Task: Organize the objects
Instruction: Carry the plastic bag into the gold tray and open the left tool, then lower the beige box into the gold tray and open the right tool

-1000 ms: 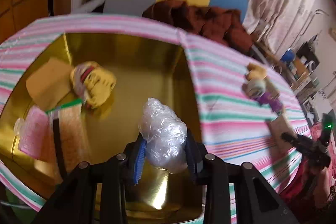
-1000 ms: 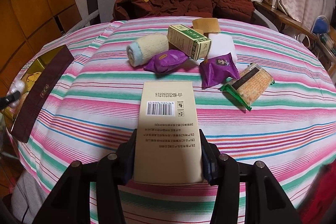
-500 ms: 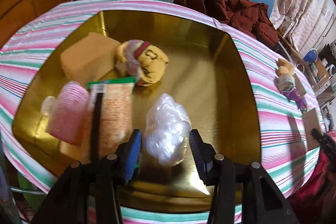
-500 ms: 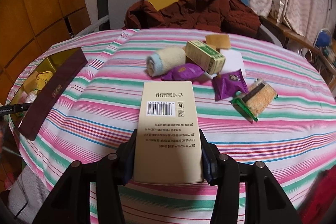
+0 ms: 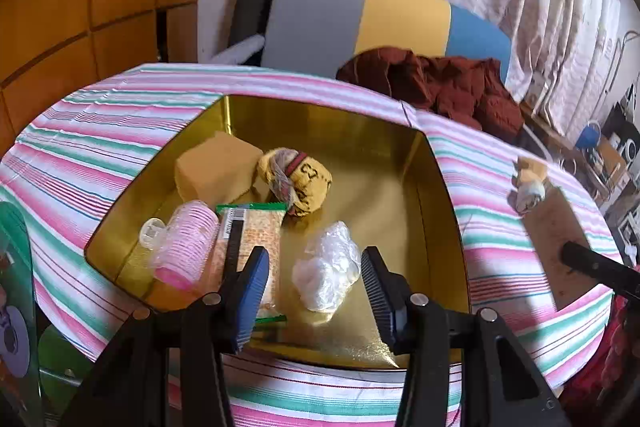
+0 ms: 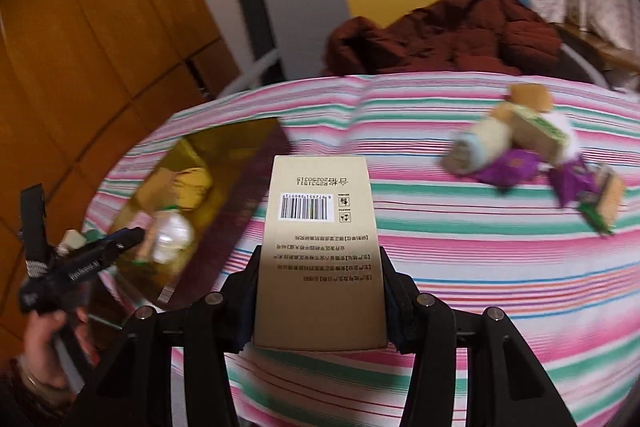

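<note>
My left gripper [image 5: 314, 287] is open over the near edge of the gold tin [image 5: 444, 207]. A crumpled clear plastic bag [image 5: 328, 269] lies loose on the tin floor between the jaws, untouched. Also in the tin are a tan block [image 5: 216, 173], a yellow rolled sock [image 5: 298, 181], a pink hair roller [image 5: 186, 245] and a green-edged snack bar [image 5: 254, 243]. My right gripper [image 6: 320, 291] is shut on a beige carton [image 6: 320, 247] with a barcode, held above the striped tablecloth. The tin [image 6: 192, 187] lies to its left.
A cluster of loose items lies far right on the cloth: a rolled towel [image 6: 478, 143], a green box [image 6: 540, 131], purple packets [image 6: 508, 167] and a snack bar [image 6: 606, 201]. A dark red tin lid [image 6: 256, 187] leans by the tin. A chair with a brown jacket [image 5: 436, 87] stands behind the table.
My left gripper opened and let the plastic bag drop into the tin, then drew back and up. My right gripper swung left toward the tin with the carton.
</note>
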